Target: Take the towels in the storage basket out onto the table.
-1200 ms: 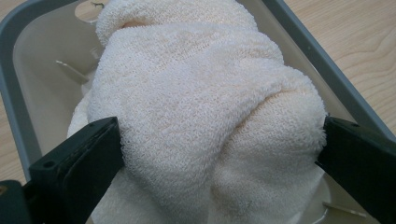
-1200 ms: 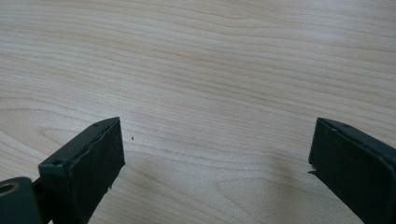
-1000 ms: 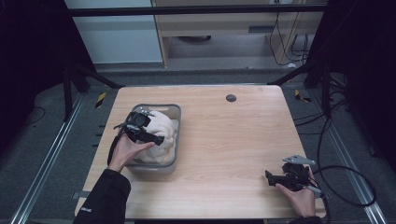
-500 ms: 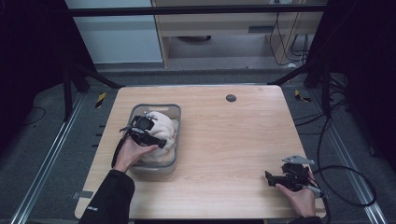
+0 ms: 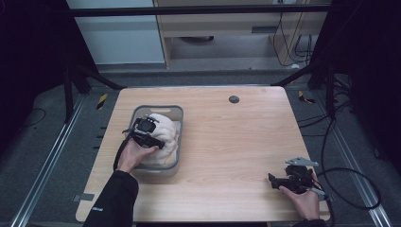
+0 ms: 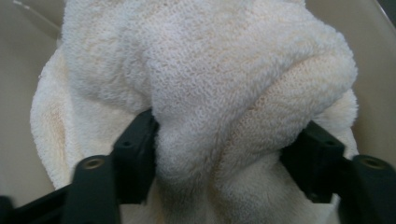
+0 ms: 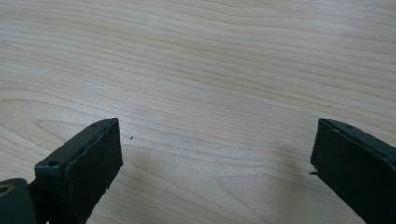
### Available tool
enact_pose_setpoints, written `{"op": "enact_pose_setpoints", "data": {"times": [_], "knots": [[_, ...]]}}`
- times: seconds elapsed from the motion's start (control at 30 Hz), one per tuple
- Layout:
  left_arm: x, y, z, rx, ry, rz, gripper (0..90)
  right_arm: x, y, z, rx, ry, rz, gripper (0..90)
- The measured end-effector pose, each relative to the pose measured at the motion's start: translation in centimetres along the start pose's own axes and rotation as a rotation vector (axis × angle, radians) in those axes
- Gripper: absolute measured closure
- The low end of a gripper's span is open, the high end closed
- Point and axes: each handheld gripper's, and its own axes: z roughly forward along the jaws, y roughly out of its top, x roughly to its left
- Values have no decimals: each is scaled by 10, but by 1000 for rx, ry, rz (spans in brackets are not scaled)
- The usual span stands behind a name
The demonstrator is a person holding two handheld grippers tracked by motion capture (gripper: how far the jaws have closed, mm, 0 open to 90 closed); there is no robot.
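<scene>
Both jaws of left tool (image 6: 219, 154) half-buried in towel (image 6: 210, 84) folds.

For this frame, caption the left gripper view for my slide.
Left tongs pinching a fold of cream towel inside the bin.

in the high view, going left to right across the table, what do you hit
grey bin with the white towel in it and the left claw on the towel → round dark grommet → right claw at the near right corner
</scene>
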Motion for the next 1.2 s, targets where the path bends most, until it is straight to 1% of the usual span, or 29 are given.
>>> {"op": "enact_pose_setpoints", "data": {"times": [0.03,0.1,0.17,0.27,0.33,0.37,0.43,0.47,0.57,0.6,0.67,0.77,0.8,0.83,0.87,0.93,1.03,1.07,1.1,1.17,1.2], "knots": [[0,0,-1,2,-4,-9,391,0,0,0,0,0,1,24],[2,-1,-1,1,-11,-17,468,0,0,0,2,2,0,24],[3,-2,-3,0,-18,-18,526,1,0,0,3,5,4,24],[4,-3,-5,-7,-19,-15,575,1,0,0,5,8,4,25],[4,-4,-6,-19,-20,-10,595,0,0,0,5,9,3,25],[4,-6,-8,-35,-20,-12,605,0,0,0,5,8,3,26],[5,-7,-12,-51,-23,-11,621,0,0,0,4,8,3,27],[5,-7,-12,-51,-23,-11,628,0,0,0,4,8,3,27],[6,-9,-24,-81,-27,-13,637,0,0,0,6,10,1,27],[6,-10,-32,-106,-31,-12,642,0,0,1,7,9,-2,27],[7,-10,-42,-128,-42,-17,646,0,0,1,8,8,-1,27],[6,-8,-56,-150,-42,-14,648,0,0,0,6,8,-1,27],[5,-7,-62,-165,-41,-14,649,0,0,0,6,8,-1,27],[5,-7,-62,-165,-41,-14,649,0,0,0,6,8,-2,27],[5,-5,-76,-188,-40,-7,650,0,0,0,6,9,1,27],[5,-3,-85,-199,-39,-4,650,0,0,0,4,9,2,28],[6,0,-101,-214,-26,3,650,0,0,0,3,9,2,27],[6,0,-101,-214,-26,3,650,0,0,0,4,9,-1,27],[7,2,-112,-222,-16,8,650,0,0,0,5,10,1,27],[8,4,-122,-230,-7,14,651,0,0,0,5,10,0,27],[8,4,-122,-230,-7,14,651,0,0,0,5,10,0,27]]}}
